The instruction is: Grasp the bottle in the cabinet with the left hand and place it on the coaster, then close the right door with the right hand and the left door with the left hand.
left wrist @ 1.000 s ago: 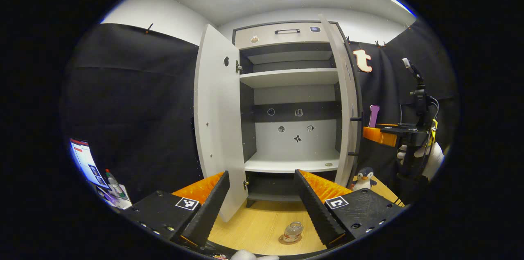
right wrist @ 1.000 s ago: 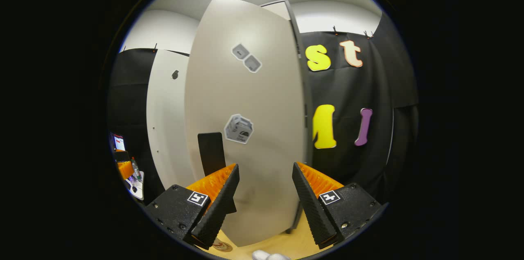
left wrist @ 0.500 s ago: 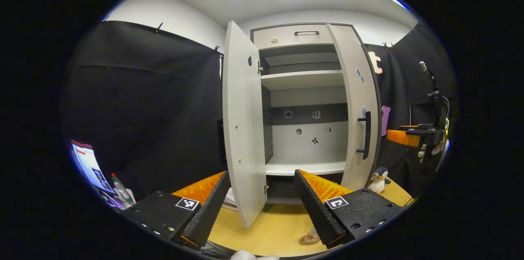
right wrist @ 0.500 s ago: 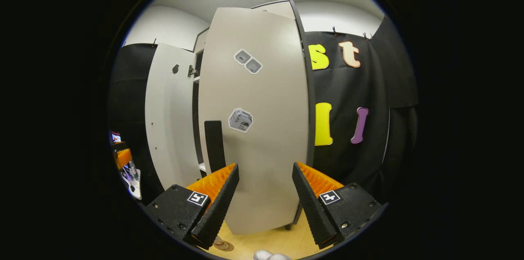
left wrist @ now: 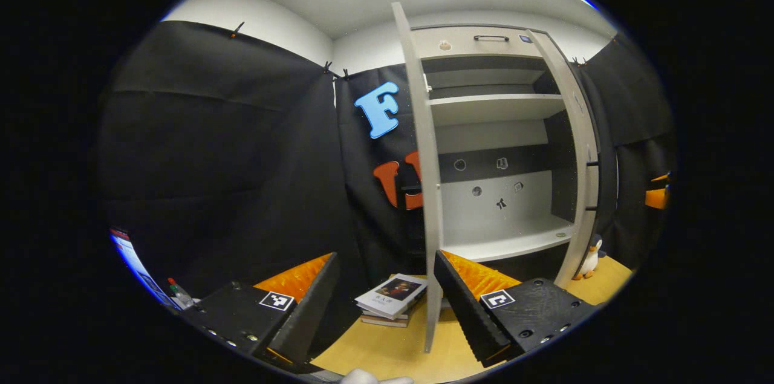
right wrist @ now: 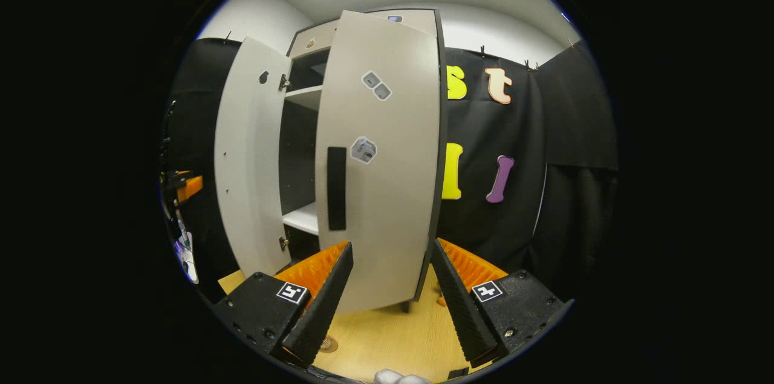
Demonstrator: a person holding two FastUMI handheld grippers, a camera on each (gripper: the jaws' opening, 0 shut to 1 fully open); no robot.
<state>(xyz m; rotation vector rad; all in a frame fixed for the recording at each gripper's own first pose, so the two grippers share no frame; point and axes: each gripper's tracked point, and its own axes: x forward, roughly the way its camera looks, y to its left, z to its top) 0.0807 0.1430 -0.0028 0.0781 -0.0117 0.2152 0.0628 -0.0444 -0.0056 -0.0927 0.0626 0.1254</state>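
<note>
The grey cabinet (left wrist: 502, 130) stands on the wooden table with its shelves bare. Its left door (left wrist: 423, 190) faces me edge-on in the left gripper view, between my left gripper's open fingers; my left gripper (left wrist: 384, 311) holds nothing. The right door (right wrist: 381, 160), with a dark handle (right wrist: 336, 187), stands partly swung in, a gap left beside the open left door (right wrist: 248, 154). My right gripper (right wrist: 387, 299) is open just in front of that door's lower edge, not gripping it. A sliver of the coaster (right wrist: 328, 345) peeks out beside its left finger; the bottle is hidden.
Stacked books (left wrist: 393, 299) lie on the table left of the left door's foot. A toy penguin (left wrist: 589, 257) stands right of the cabinet. The other gripper's orange part (left wrist: 656, 193) shows at the far right edge. A small bottle and a screen (left wrist: 175, 293) sit low left.
The right door has swung further toward shut and my right gripper has drawn back from it. My left gripper has moved left, so the left door now shows edge-on; bottle and coaster left its view.
</note>
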